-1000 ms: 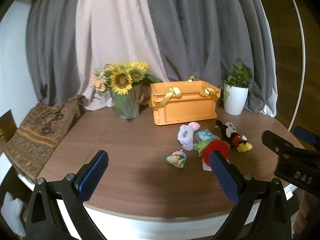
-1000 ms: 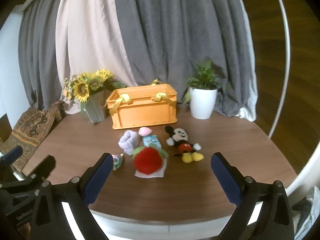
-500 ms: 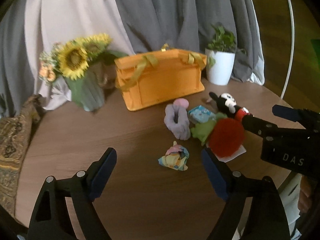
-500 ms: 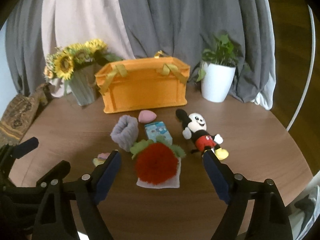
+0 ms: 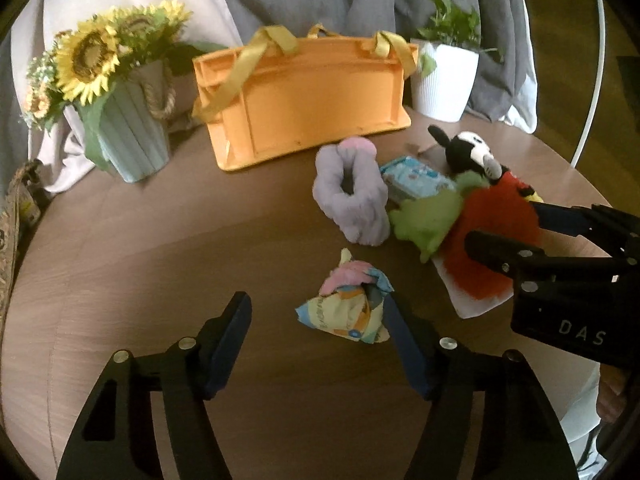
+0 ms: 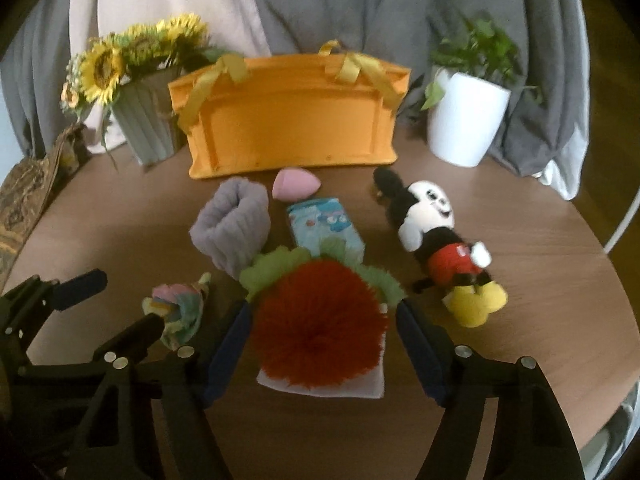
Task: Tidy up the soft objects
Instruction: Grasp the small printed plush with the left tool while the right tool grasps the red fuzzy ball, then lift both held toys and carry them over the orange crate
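Round wooden table (image 6: 540, 240), soft toys scattered before an orange basket (image 6: 288, 120).
Both grippers' jaws have just been closing: left gripper (image 5: 316, 334) beside the crumpled cloth bundle (image 5: 346, 308), right gripper (image 6: 322, 346) astride the red pompom toy (image 6: 320, 328) (light, squashy); neither pinches yet; grip mid-body.

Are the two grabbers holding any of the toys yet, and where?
Nothing is held yet. The left gripper has been closing around the pastel cloth bundle; the right gripper around the red fluffy toy.
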`<state>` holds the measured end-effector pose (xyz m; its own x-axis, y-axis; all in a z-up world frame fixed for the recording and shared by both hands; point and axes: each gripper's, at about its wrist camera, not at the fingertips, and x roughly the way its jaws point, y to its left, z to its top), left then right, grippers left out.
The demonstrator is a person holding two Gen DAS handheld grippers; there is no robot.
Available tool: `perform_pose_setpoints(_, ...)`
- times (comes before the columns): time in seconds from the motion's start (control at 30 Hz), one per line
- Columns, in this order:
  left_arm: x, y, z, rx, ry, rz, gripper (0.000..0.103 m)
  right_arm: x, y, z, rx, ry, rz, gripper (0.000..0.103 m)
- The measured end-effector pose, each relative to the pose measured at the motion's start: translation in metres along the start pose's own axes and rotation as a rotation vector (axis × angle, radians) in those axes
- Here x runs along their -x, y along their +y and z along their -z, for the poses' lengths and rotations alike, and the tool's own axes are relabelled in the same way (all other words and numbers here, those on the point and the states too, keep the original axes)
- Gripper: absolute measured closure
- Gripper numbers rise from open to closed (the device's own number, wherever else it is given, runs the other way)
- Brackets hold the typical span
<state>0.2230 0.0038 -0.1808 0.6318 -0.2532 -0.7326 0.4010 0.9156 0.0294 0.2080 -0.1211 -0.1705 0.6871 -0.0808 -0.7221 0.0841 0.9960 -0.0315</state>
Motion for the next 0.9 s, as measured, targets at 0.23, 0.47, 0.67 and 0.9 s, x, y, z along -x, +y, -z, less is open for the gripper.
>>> perform_pose_setpoints(0.23, -0.014, -0.009, -0.002, 0.023, 0.024, 0.007, 0.038, -0.019, -0.008, 0.003, 0.017, 0.039, -0.049, 0.035)
perform_pose_setpoints(0.47, -0.024, -0.014, -0.005, 0.061, 0.051, 0.026, 0.054, -0.026, -0.015, 0.007, 0.025, 0.057, -0.082, 0.044)
perform_pose_setpoints(0.67, -0.026, -0.018, -0.008, 0.071, 0.037, 0.031, 0.069, -0.028, -0.014, 0.006, 0.055, 0.06, -0.111, 0.055)
perform_pose_setpoints(0.9, -0.022, -0.02, -0.007, 0.08, 0.027, 0.046, 0.071, -0.026, -0.015, 0.006, 0.066, 0.054, -0.12, 0.061)
